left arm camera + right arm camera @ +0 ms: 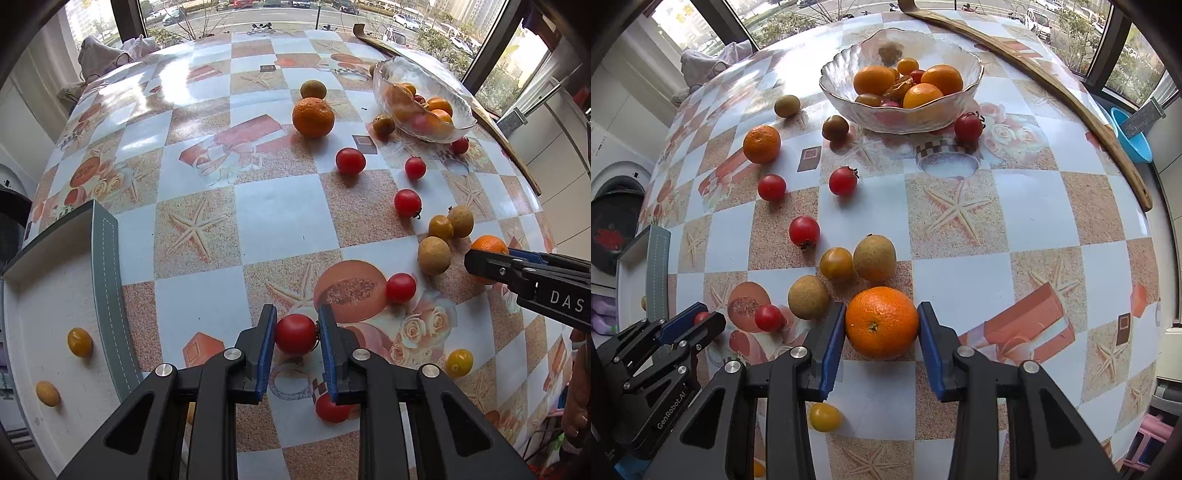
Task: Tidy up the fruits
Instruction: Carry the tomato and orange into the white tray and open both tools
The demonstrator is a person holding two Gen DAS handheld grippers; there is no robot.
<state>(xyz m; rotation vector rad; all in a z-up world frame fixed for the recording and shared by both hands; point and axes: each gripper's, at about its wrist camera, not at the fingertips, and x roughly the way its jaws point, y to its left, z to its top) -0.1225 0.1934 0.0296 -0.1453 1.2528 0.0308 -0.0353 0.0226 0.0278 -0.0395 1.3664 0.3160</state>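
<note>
Left claw (296, 334): clenched on a red cherry tomato (295, 334), blue pads touching both sides, tomato low on the patterned surface (284, 218). Right claw (882, 325): pads against both sides of a large orange (882, 322), grasped, orange resting on the surface.

Seen only from left wrist: white tray (55, 295) with grey stitched rim at left edge, holding a yellow tomato (79, 342) and a tan round fruit (47, 393); second red tomato (330, 408) partly hidden under the claw.

Seen best from right wrist: glass bowl (846, 74) at far side, filled with oranges and small fruit; blue basin (1134, 136) beyond the surface edge.

Scattered between claws and bowl: loose red tomatoes, tan fruits, another orange (761, 144). Tan fruit (808, 297) just beside the right claw's left finger.
</note>
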